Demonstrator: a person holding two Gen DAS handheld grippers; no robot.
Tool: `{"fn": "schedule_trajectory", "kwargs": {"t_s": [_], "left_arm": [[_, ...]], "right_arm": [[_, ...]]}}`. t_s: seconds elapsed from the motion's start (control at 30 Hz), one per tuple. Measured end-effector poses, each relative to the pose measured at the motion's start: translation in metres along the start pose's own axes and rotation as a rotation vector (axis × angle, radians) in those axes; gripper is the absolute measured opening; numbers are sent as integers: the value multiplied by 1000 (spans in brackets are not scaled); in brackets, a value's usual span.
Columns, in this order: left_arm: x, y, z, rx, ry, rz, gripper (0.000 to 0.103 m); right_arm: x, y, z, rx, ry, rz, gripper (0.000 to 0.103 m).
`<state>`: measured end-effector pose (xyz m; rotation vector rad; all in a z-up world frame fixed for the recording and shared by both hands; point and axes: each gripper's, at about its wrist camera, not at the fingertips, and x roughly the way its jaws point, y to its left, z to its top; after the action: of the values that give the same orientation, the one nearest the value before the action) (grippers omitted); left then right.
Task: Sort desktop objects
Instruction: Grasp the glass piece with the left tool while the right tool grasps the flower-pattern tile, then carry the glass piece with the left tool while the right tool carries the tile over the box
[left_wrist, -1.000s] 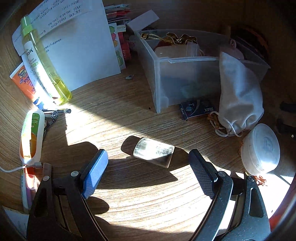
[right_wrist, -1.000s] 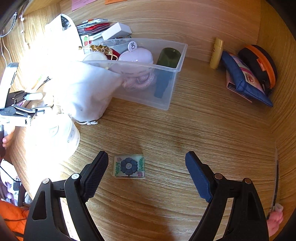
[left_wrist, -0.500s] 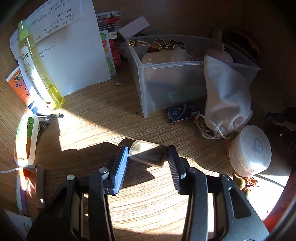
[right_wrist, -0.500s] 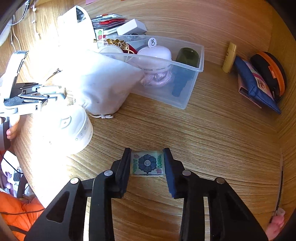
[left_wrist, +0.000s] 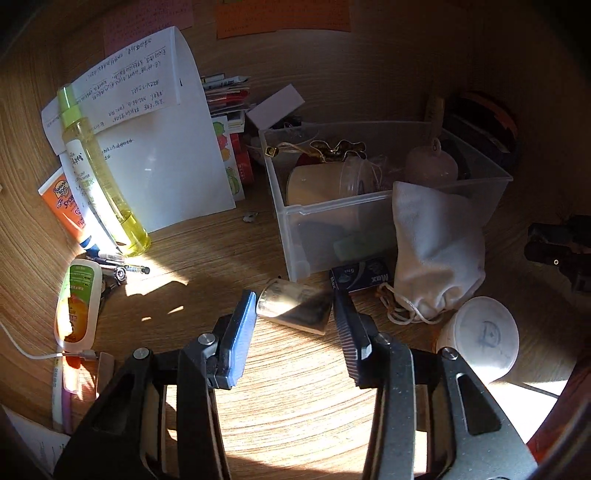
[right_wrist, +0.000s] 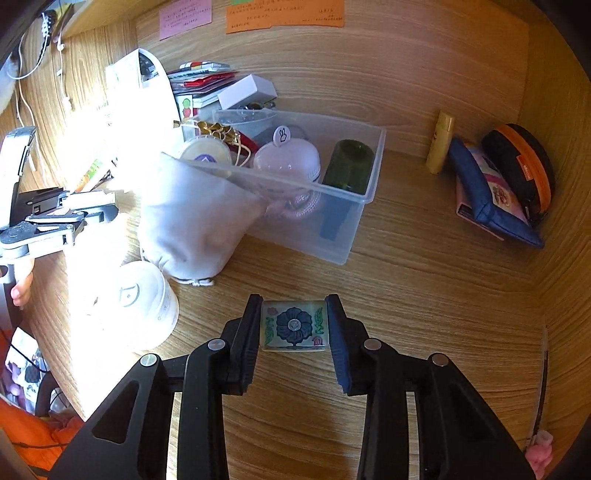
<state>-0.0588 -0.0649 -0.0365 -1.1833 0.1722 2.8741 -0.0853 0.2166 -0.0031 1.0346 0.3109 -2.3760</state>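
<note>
Item: desktop sorting, pick-up step under way on both sides. Landmark: clear plastic bin (right_wrist: 354, 206), standing on the wooden counter (right_wrist: 424, 295) and already holding a jar, a pink case and a dark cylinder. Right claw (right_wrist: 293, 326): clenched on the flower-printed tile (right_wrist: 294, 325), both pads against its side edges, in front of the bin and well short of it; whether the tile is off the counter cannot be told. Left claw (left_wrist: 293, 314): narrowed around the silver tin (left_wrist: 295, 306), which sits tilted just in front of the bin's near corner; the left pad meets its edge, and the right pad appears to touch the far corner, so the grip is judged made but shallow. White drawstring pouch (left_wrist: 436, 254) leans on the bin's front wall; round white container (left_wrist: 480, 339) lies on its side nearer than the pouch. Next move, by judgement: carry each piece up over the bin rim, keeping the tin level. Change against a second ago: both claws then stood wide apart with tile and tin lying free between them; both have since closed in.
</note>
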Motion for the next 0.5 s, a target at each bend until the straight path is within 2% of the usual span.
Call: {"fn": "schedule_trajectory", "kwargs": {"t_s": [0.27, 0.4, 0.5], "left_arm": [[-11, -18, 28, 1, -67, -66, 43], [-18, -22, 41, -13, -100, -106, 43], [-18, -22, 53, -15, -115, -110, 43]], "right_arm": [[-9, -2, 20, 4, -51, 14, 31], [-11, -1, 30, -7, -87, -11, 31], [-8, -1, 36, -11, -102, -10, 31]]}}
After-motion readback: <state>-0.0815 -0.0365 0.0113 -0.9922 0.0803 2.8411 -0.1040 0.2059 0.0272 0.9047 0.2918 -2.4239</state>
